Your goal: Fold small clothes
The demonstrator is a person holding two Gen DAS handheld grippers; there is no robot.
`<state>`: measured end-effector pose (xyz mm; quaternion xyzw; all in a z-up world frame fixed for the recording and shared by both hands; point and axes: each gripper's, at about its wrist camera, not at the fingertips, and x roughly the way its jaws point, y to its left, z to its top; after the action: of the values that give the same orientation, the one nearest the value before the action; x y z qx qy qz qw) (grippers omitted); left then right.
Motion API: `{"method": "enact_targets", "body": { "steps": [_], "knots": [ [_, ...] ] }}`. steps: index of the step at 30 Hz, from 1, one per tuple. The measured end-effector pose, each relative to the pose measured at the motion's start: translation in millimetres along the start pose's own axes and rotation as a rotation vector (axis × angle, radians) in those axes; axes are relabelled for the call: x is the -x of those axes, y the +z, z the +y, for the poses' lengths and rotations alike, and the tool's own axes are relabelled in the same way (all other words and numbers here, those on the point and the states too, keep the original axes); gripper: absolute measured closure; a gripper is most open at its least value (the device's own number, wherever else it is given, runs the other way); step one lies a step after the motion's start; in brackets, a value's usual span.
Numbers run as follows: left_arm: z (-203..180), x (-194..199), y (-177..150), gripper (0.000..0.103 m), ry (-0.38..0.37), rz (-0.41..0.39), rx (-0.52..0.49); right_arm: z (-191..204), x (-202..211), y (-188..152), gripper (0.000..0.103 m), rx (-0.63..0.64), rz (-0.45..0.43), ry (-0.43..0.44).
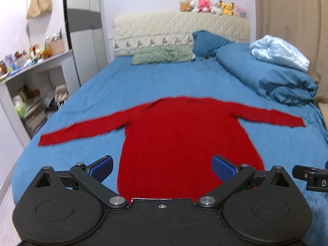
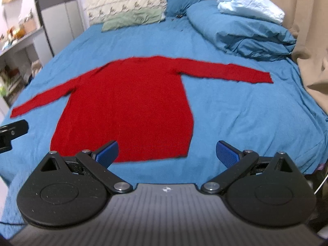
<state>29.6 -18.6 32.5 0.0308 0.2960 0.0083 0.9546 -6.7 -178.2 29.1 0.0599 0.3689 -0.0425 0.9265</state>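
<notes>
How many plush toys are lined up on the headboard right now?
6, in one row atop the headboard toward its right end: brown, white, pink, white, yellow, pale pink. More may hide behind.

Bed (image 1: 127,86), blue sheet. Quilted cream headboard (image 1: 180,28), row of plush toys (image 1: 212,7) on top. Green pillow (image 1: 162,54) and blue pillow (image 1: 209,42) against it. Folded blue duvet (image 1: 266,75), pale blue blanket (image 1: 280,52) atop. Cluttered shelf (image 1: 34,63) at left; beige curtain (image 1: 291,10) at right.
</notes>
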Motion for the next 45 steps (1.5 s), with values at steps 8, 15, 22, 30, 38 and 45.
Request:
{"method": "enact_targets", "body": {
  "steps": [8, 15, 22, 30, 38, 45],
  "knots": [
    [-40.8, -72.9, 86.5, 0.000, -0.101, -0.076, -0.044, -61.4, -34.9, 65.8, 0.000, -0.103, -0.072, -0.023],
    [-101.0, -204.7, 151.3, 0.000, -0.189, -0.009, -0.068, -144.0, -121.3, 120.8, 0.000, -0.235, -0.113, -0.136],
    [-153.1, -352.9, 155.2, 0.000, -0.238, 0.192, -0.048, -224.8, -238.9, 134.2, 0.000, -0.340, -0.109, -0.186],
    [-183.8, -471.5, 134.9, 0.000, -0.197, 0.291, -0.025, -297.7, -356.0, 129.0, 0.007, -0.509, -0.101, -0.276],
    [-202.6, -532.2, 120.7, 0.002, -0.166, 0.358, -0.006, -320.5, -399.6, 123.9, 0.049, -0.583, -0.195, -0.377],
    [-202.6, -531.5, 121.0, 0.000, -0.193, 0.325, -0.066, -331.9, -403.5, 136.7, 0.082, -0.603, -0.187, -0.386]
  ]
}}
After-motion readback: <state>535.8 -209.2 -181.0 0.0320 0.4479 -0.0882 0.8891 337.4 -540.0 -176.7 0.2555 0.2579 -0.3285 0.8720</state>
